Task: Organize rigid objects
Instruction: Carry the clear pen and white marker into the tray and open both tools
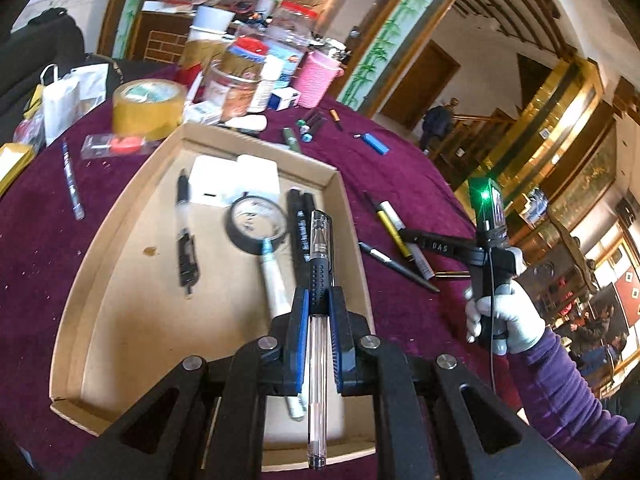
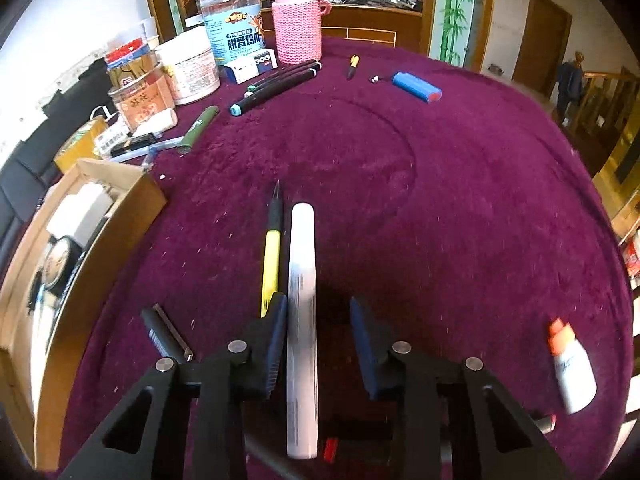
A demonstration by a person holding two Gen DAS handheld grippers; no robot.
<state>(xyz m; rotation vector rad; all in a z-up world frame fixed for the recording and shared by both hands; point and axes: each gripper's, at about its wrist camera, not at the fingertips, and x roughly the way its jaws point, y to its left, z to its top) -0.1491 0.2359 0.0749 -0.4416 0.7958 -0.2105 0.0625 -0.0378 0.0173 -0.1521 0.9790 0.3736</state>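
Observation:
My left gripper (image 1: 319, 300) is shut on a clear gel pen with a black grip (image 1: 319, 268) and holds it over the right side of the cardboard tray (image 1: 120, 248). The tray holds a black pen (image 1: 186, 236), a roll of black tape (image 1: 256, 220), a white marker (image 1: 274, 284), black markers (image 1: 298, 224) and a white box (image 1: 234, 180). My right gripper (image 2: 319, 312) is open, low over the purple cloth, with a white pen (image 2: 302, 312) lying between its jaws next to the left pad. A yellow pen (image 2: 272, 256) lies just left of it.
Loose pens (image 1: 394, 240) lie on the cloth right of the tray. Jars (image 2: 232, 28), a pink knitted cup (image 2: 298, 28), black markers (image 2: 276, 84), a green pen (image 2: 198, 128), a blue lighter (image 2: 416, 86) and a glue bottle (image 2: 572, 368) are on the table. A tape roll (image 1: 148, 108) stands behind the tray.

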